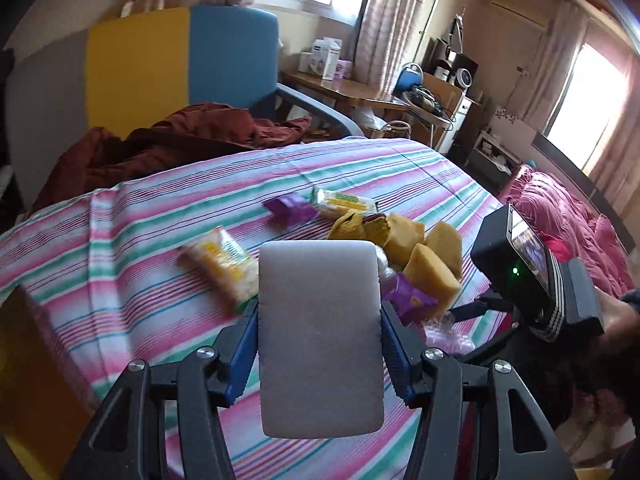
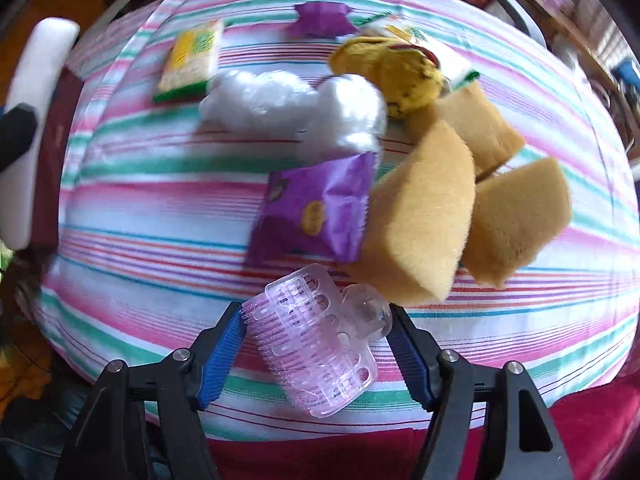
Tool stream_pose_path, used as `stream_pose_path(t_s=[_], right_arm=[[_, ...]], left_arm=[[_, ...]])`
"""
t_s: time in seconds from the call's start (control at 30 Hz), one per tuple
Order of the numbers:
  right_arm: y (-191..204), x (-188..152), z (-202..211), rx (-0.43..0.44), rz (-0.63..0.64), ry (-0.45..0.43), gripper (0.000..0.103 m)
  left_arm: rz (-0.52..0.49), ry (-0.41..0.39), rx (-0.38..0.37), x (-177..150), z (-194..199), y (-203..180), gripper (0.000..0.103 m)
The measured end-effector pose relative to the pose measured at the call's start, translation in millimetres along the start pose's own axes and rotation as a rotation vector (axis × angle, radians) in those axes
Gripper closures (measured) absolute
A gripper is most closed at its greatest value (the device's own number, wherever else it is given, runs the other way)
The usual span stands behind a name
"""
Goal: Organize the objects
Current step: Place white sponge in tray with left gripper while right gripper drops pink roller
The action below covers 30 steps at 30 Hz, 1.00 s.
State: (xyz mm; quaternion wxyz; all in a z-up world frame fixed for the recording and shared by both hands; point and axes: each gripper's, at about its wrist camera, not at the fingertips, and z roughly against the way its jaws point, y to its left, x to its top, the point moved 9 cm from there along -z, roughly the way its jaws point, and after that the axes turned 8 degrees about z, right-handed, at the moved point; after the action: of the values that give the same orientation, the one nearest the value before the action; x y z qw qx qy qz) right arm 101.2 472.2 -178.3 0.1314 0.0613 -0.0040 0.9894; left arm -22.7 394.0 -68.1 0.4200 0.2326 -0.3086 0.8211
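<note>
My left gripper [image 1: 318, 310] is shut on a white foam block [image 1: 320, 340], held upright above the striped sheet [image 1: 140, 220]; the same block shows at the left edge of the right wrist view [image 2: 36, 92]. My right gripper [image 2: 316, 352] points down and is shut on a clear pink plastic brush [image 2: 320, 344], just above the sheet's near edge. Ahead of it lie a purple packet [image 2: 316, 208], three tan sponges [image 2: 420, 216], a crumpled clear bag [image 2: 296, 108], a yellow plush item [image 2: 396, 76], a yellow-green snack packet [image 2: 192, 56] and a second purple packet [image 2: 320, 18].
A dark red blanket [image 1: 180, 136] is bunched at the far side of the bed, before a blue and yellow panel [image 1: 188, 60]. A pink quilt [image 1: 560, 216] lies to the right. A cluttered wooden desk [image 1: 348, 88] stands beyond by the curtained window.
</note>
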Motion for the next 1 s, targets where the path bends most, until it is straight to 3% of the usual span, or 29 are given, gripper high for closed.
stream_pose_path(t_s=[0.27,0.5,0.8,1.0], right_arm=[[9,-12,31,-0.039,0.025,-0.071,0.032],[50,8,87,0.036,0.12,-0.255,0.032],[180,61,103,0.158,0.312,-0.394,0.032],[245,86,103,0.213,0.422,-0.405,0.032]], left_arm=[[0.092,-0.053,0.055,-26,47,37,0.046],[0.234,-0.12,0.129,-47,95,80,0.046],[0.416,-0.208,0.303,-91,168,164,0.046],[0.541,-0.244,0.419,-130,209,217,0.046]])
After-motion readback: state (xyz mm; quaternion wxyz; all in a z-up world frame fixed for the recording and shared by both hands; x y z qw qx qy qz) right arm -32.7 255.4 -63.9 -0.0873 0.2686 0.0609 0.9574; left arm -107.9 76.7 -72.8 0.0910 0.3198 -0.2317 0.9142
